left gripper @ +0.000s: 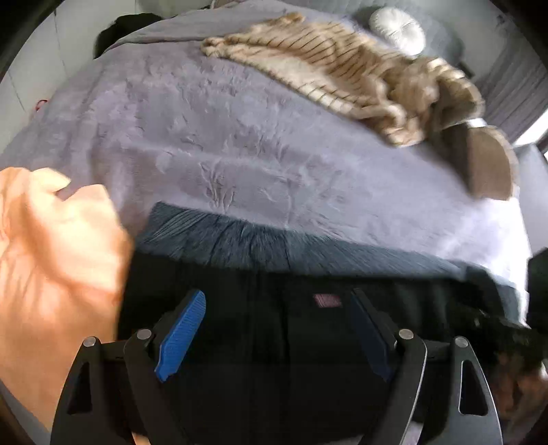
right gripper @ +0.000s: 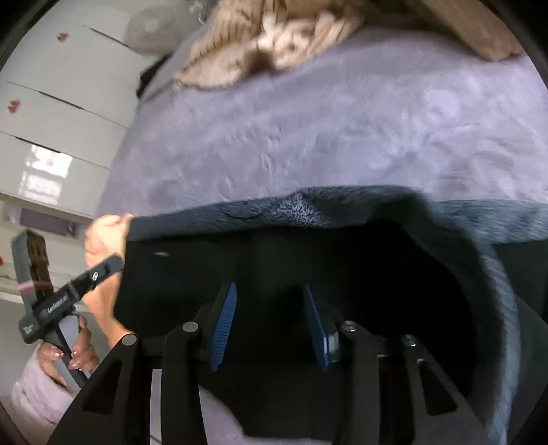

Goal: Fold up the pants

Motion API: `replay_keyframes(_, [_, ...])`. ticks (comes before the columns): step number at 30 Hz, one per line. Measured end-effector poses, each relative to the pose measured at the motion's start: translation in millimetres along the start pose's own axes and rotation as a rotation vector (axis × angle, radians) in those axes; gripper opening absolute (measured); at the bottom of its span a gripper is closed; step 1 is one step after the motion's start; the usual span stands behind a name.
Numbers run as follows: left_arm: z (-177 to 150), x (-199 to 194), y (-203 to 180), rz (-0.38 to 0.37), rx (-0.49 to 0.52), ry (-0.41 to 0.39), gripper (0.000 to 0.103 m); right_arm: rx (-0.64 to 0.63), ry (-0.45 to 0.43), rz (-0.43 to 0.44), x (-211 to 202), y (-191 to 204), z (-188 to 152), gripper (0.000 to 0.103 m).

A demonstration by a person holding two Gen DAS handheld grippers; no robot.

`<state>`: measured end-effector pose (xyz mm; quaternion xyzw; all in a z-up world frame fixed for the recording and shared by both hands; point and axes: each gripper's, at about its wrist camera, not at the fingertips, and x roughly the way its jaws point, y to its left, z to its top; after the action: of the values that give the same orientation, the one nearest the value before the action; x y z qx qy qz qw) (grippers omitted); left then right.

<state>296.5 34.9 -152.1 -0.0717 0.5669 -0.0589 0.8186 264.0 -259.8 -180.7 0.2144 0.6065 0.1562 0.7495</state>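
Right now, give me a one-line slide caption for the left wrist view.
Open left gripper poised over black pants on a purple blanket, orange cloth at left.

A: Pants (left gripper: 274, 342): matt black cloth outside, fuzzy grey-blue fleece lining (left gripper: 239, 236) at the waist, w/ a small pink woven tag (left gripper: 327, 300).

B: Bed cover (left gripper: 205, 137): plush lilac cloth, nap brushed in patches. Throw (left gripper: 342, 75) on it is beige w/ dark stripes, shaggy.

A: Left gripper (left gripper: 279, 328): matt black plastic, ribbed blue pads (left gripper: 181, 339), dull metal pins. Right gripper (right gripper: 270, 328), same build.

B: Drawer fronts (right gripper: 51, 113): glossy white, reflecting light. Cushion (left gripper: 397, 29): white pleated cloth.
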Motion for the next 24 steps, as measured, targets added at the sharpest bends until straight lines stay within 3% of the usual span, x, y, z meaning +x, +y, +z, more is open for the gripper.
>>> replay_keyframes(3, [11,25,-4,0.09,-0.002,0.031,0.084,0.035,-0.017,-0.04,18,-16,17,0.044])
replay_keyframes(7, [-1,-2,-29,0.064,0.13,0.015,0.084,0.153,-0.113,0.04,-38,-41,16,0.048])
replay_keyframes(11, [-33,-33,-84,-0.115,0.314,0.046,0.084,0.209,-0.192,0.016,-123,-74,-41,0.062])
replay_keyframes(14, [-69,-38,-153,-0.338,0.412,0.169,0.084,0.324,-0.207,-0.032,-163,-106,-98,0.064])
replay_keyframes(17, [-105,-32,-220,-0.486,0.484,0.292,0.085,0.47,-0.221,-0.07,-200,-144,-170,0.064])
replay_keyframes(20, [-142,-24,-283,-0.556,0.567,0.375,0.085,0.59,-0.224,-0.132,-225,-177,-238,0.064])
replay_keyframes(24, [-175,-15,-333,-0.575,0.597,0.448,0.085,0.628,-0.24,-0.192,-244,-217,-276,0.064])
